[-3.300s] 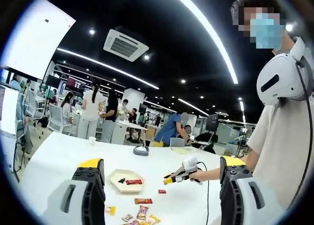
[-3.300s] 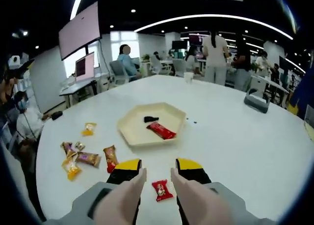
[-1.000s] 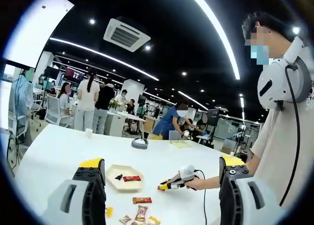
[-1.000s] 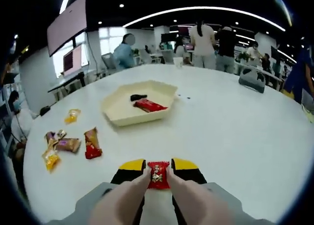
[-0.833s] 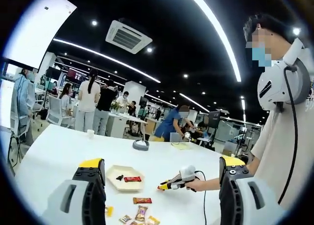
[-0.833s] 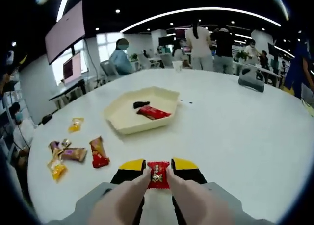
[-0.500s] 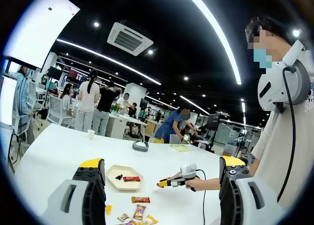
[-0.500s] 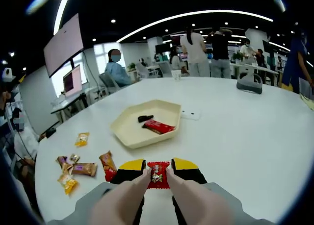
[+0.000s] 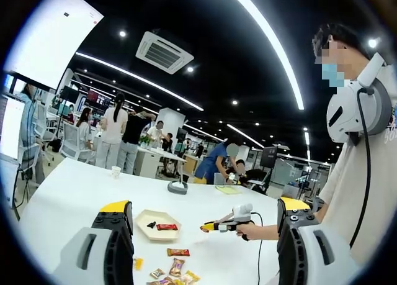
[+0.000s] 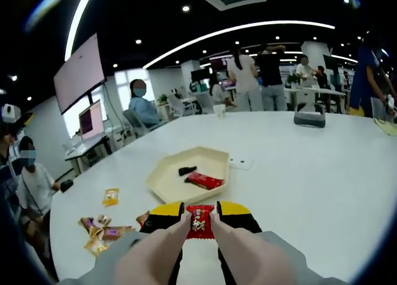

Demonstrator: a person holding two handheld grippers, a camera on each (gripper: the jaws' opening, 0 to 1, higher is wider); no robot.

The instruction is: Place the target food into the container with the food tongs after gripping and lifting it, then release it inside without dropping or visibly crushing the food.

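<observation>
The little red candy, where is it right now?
In the right gripper view the red candy is pinched between the right tongs, held above the white table, just short of the hexagonal tray.

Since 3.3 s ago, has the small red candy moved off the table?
Yes. The red candy has gone from lying on the white table to clamped in the right gripper, raised near the tray.

A: What's diff vs 3.3 s ago?
B: Red candy (image 10: 199, 221) was loose on the white table (image 10: 310, 173); now pinched in right gripper (image 10: 200, 212), lifted off it.
A: Since 1 s ago?
B: Carried higher, w/ the beige tray (image 10: 186, 173) at 12 o'clock.
</observation>
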